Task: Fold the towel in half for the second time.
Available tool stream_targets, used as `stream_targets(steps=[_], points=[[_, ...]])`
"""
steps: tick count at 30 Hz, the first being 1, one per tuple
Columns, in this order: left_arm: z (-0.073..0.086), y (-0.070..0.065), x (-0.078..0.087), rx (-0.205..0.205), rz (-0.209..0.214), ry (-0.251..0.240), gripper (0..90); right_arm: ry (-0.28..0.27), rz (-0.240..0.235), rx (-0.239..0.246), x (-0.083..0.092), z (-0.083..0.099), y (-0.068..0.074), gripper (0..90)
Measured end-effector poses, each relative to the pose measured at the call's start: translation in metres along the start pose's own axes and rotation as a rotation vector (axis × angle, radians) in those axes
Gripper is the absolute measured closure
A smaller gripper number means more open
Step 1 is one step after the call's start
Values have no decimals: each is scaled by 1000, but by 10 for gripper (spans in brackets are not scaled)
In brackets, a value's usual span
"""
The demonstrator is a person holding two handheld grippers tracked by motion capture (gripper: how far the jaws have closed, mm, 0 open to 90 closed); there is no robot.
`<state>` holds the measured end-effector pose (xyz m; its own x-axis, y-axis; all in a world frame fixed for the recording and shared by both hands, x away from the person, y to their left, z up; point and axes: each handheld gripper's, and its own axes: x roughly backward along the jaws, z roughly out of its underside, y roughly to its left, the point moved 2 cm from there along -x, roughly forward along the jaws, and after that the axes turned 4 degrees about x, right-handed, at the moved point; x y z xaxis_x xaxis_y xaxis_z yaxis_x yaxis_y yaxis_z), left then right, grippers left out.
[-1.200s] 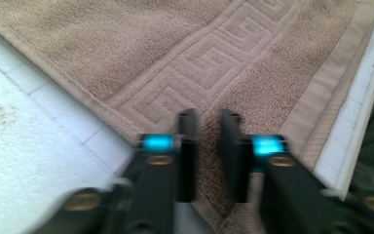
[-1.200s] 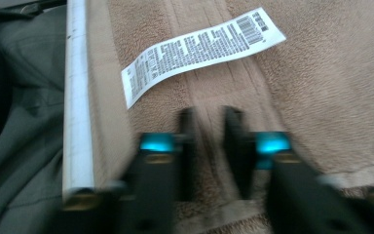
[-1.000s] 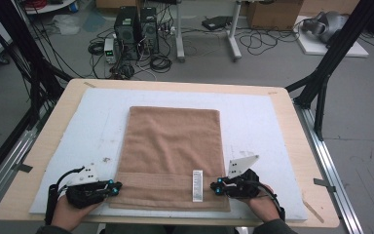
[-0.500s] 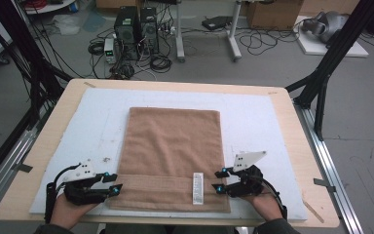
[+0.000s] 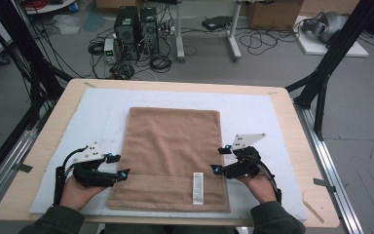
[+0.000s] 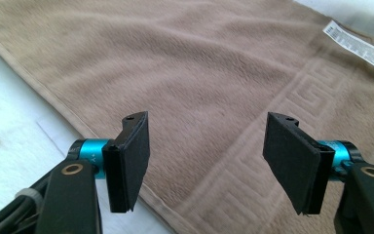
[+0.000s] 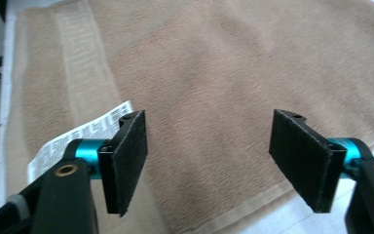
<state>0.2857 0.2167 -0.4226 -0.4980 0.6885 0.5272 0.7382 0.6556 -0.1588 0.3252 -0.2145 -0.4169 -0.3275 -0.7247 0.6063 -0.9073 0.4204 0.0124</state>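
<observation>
Both claws [image 5: 116, 165] [image 5: 220, 160] have just opened, off the towel [image 5: 173, 151].

Table: I see a light wooden table [image 5: 39, 161] with rounded corners, set on a grey floor.
Cover: a white sheet [image 5: 253, 105] lies flat on it, leaving a wood margin all round.
Towel: a brown towel [image 5: 173, 141] lies flat on the sheet, long side running away from me, a patterned band along its near end.
Label: a white tag [image 5: 197, 187] rests on that band, toward the right.
Tape: small dark strips sit at the table's left and right edges.
</observation>
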Motion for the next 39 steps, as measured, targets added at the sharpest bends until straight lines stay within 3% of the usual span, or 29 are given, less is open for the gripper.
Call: stream_targets(steps=[8,13,17,21,27,29,33,39], points=[[-19,18,-3,0,-36,-11,336,14,26,-1,-3,-10,-16,274],[-33,33,-9,12,-62,-21,336,17,54,-37,-5,-16,-34,261],[-44,45,-16,9,-86,-11,342,23,76,-38,-8,-24,-50,259],[-55,60,-24,45,-103,-39,358,35,101,-45,-11,-33,-68,259],[-75,90,-39,78,-158,-15,368,40,159,-50,-14,-50,-99,288],[-76,99,-44,89,-187,-33,369,61,178,-54,-19,-52,-109,290],[-69,115,-56,176,-205,-56,382,64,209,-76,-32,-46,-122,329],[-58,122,-78,197,-227,0,385,117,232,-135,-50,-29,-136,364]])
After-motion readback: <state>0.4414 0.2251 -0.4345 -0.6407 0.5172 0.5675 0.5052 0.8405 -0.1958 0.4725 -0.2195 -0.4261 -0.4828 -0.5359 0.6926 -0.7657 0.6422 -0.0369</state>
